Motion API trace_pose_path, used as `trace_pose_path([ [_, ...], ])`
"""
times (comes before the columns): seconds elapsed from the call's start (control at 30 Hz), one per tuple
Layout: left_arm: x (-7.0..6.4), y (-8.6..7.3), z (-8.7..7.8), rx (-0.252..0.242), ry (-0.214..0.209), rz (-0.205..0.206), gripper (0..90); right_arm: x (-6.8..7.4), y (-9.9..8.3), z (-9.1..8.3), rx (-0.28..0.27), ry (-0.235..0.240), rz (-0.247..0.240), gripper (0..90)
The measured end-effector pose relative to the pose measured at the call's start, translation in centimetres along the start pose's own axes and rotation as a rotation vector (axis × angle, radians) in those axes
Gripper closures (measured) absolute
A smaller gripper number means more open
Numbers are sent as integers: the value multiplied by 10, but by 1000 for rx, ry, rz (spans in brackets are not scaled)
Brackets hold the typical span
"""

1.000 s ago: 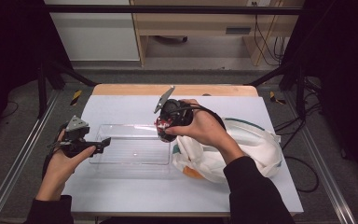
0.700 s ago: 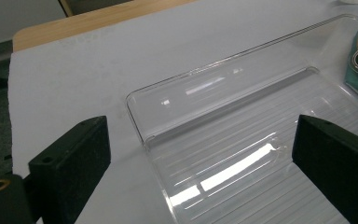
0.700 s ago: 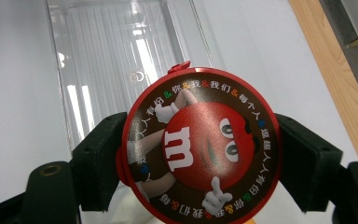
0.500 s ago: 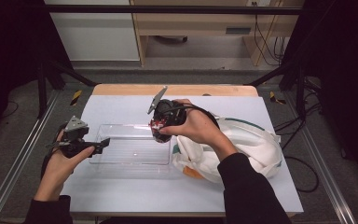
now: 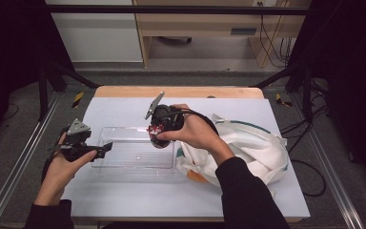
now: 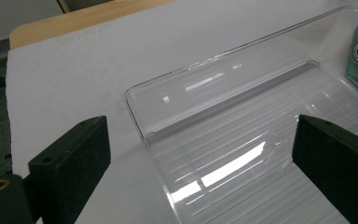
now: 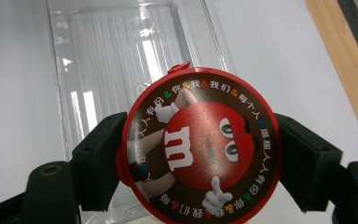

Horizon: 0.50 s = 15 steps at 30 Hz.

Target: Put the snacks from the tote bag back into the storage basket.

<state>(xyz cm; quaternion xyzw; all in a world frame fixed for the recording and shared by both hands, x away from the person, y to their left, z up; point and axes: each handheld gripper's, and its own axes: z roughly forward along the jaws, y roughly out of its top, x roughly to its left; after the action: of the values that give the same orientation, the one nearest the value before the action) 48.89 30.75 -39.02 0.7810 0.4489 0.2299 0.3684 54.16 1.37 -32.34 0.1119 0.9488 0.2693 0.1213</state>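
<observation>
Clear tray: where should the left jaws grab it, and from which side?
Grip the clear tray by its near short end wall, coming from the left gripper side. That thin upright rim sits between the open jaws; the floor is flat and ribbed, offering nothing to pinch.

Laboratory recording station: a white-covered worktop (image 5: 124, 109) beyond the jaws, enclosed by black frame struts (image 5: 52, 71) and metal floor rails (image 5: 19, 162); loose cables (image 5: 267, 28) hang by plain wooden furniture (image 5: 195, 24) behind.

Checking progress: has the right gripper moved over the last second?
Yes. The right gripper, shut on the red candy tub, has shifted left, from the tote bag's edge to over the clear tray's right end.
</observation>
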Motion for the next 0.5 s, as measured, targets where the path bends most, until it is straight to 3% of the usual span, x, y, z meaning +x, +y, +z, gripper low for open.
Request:
trace_pose_path([
  [0.5,-2,-1,2,10,-4,9,41,4,-4,11,-2,15,-15,248],
])
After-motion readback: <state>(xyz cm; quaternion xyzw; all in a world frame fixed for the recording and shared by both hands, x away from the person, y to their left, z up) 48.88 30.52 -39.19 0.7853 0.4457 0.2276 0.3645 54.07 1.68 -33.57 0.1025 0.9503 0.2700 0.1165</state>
